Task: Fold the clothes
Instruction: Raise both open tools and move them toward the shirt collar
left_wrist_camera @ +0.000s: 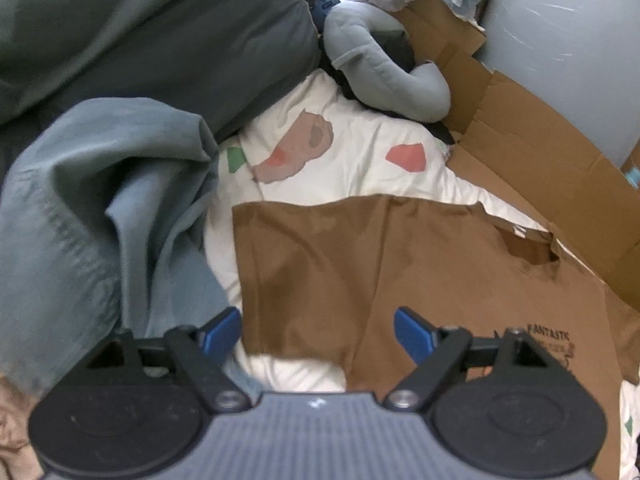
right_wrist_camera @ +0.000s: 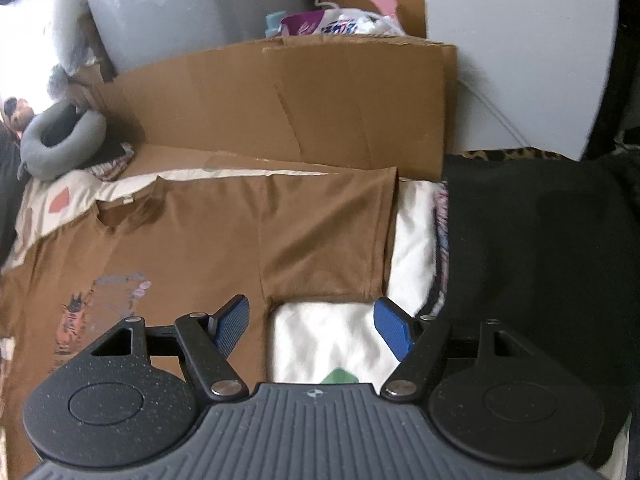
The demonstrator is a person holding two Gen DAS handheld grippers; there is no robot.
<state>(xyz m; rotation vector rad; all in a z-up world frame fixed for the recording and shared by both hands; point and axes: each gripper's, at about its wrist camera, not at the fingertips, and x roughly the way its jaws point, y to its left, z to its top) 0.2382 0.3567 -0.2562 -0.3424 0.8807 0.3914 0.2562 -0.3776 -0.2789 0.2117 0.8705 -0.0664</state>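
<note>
A brown T-shirt (left_wrist_camera: 420,272) lies spread flat on a white bedsheet (left_wrist_camera: 352,160), printed front up. My left gripper (left_wrist_camera: 318,330) is open, hovering just above the shirt's left sleeve with nothing between its blue fingers. In the right wrist view the same T-shirt (right_wrist_camera: 200,240) shows with its right sleeve (right_wrist_camera: 328,248) stretched out. My right gripper (right_wrist_camera: 312,328) is open and empty, just in front of that sleeve's hem, over the bedsheet (right_wrist_camera: 332,336).
A grey-blue garment (left_wrist_camera: 100,220) is bunched at the left and a dark grey pillow (left_wrist_camera: 152,28) lies behind it. A grey neck pillow (left_wrist_camera: 384,68) and flattened cardboard (left_wrist_camera: 540,152) lie beyond the shirt. A black garment (right_wrist_camera: 532,260) lies at the right, cardboard (right_wrist_camera: 288,104) behind.
</note>
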